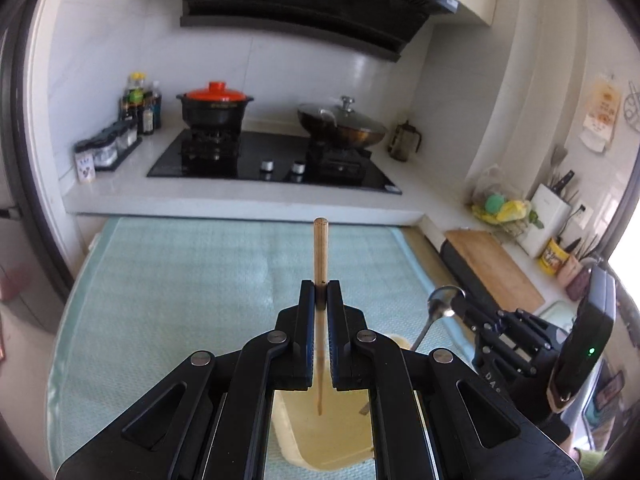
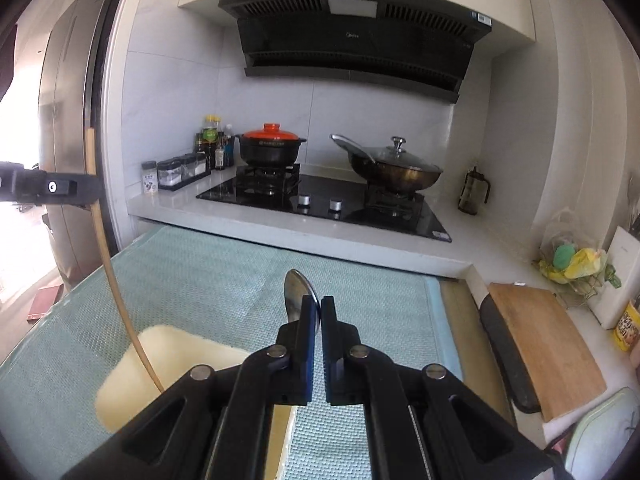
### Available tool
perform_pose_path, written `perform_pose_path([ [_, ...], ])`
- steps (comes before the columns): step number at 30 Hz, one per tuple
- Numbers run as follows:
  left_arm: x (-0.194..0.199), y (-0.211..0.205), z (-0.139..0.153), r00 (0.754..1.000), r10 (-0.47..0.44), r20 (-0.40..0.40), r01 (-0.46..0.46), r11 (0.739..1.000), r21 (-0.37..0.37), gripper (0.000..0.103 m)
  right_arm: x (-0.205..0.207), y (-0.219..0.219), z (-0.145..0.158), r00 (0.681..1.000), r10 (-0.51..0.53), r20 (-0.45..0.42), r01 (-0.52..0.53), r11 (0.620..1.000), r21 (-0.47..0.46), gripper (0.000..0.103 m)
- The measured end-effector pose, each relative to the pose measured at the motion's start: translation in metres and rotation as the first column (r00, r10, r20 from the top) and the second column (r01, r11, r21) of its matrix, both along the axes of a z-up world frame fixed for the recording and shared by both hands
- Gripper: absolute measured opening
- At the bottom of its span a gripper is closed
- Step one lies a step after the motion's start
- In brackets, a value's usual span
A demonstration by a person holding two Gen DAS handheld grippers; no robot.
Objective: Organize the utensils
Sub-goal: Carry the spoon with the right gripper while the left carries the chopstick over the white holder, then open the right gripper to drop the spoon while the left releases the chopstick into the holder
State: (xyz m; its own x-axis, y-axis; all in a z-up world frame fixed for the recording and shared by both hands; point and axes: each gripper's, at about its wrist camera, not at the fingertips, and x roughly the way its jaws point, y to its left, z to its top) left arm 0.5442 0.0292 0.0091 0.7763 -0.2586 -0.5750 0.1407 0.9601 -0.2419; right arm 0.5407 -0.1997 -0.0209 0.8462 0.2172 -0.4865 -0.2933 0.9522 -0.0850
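At about nine o'clock from where I stand the left gripper [image 1: 321,292] has its jaws pinched tight on a wooden chopstick [image 1: 321,248], which stands nearly upright, its blunt end poking above the fingertips and its thin end hanging down over a pale cream tray [image 1: 332,432]. The tray lies on a mint-green mat [image 1: 180,280] (woven, a little rumpled) that covers the near surface. Toward three o'clock the right gripper [image 2: 318,308] is closed just as firmly on a metal spoon [image 2: 298,288], bowl up and sticking out past the fingertips, the handle running down out of sight between the jaws. The two grippers hang side by side above the mat, near each other but apart. Off at twelve o'clock, across the mat, sits the black hob [image 2: 332,204] with a red-lidded pot [image 2: 272,148] on its left burner and a glass-lidded wok [image 2: 396,168] on its right.
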Motion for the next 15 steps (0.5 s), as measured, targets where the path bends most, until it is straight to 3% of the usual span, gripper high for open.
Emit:
perform_pose_path([
  [8,0.026,-0.012,-0.047,0.993,-0.007,-0.117,0.014,0.998,0.061,0.008,0.021,-0.003,-0.037,0.985,0.069,-0.156,-0.059,0.996,0.067,0.006],
  [9,0.029,-0.013,-0.050,0.991,0.000,-0.137,0.010,0.997,0.071,0.013,0.024,-0.003,-0.039,0.982,0.069,-0.177,-0.057,0.996,0.071,0.008],
  [10,0.029,-0.012,-0.049,0.988,0.007,-0.154,0.004,0.997,0.071,0.027,0.025,-0.002,-0.039,0.978,0.073,-0.196,-0.058,0.995,0.079,0.009],
  [11,0.027,-0.007,-0.044,0.988,0.015,-0.156,-0.006,0.998,0.057,0.034,0.025,-0.003,-0.036,0.974,0.085,-0.210,-0.067,0.994,0.091,0.017],
  [12,0.020,-0.002,-0.034,0.990,0.017,-0.143,-0.012,0.999,0.034,0.036,0.022,-0.005,-0.029,0.974,0.085,-0.208,-0.067,0.993,0.093,0.025],
  [13,0.014,0.003,-0.023,0.992,0.009,-0.122,-0.008,1.000,0.014,0.038,0.016,-0.007,-0.019,0.977,0.088,-0.195,-0.069,0.992,0.101,0.025],
  [15,-0.012,0.015,0.008,0.998,0.012,-0.060,-0.012,1.000,0.001,0.055,0.000,-0.013,0.010,0.980,0.116,-0.163,-0.097,0.988,0.122,0.034],
])
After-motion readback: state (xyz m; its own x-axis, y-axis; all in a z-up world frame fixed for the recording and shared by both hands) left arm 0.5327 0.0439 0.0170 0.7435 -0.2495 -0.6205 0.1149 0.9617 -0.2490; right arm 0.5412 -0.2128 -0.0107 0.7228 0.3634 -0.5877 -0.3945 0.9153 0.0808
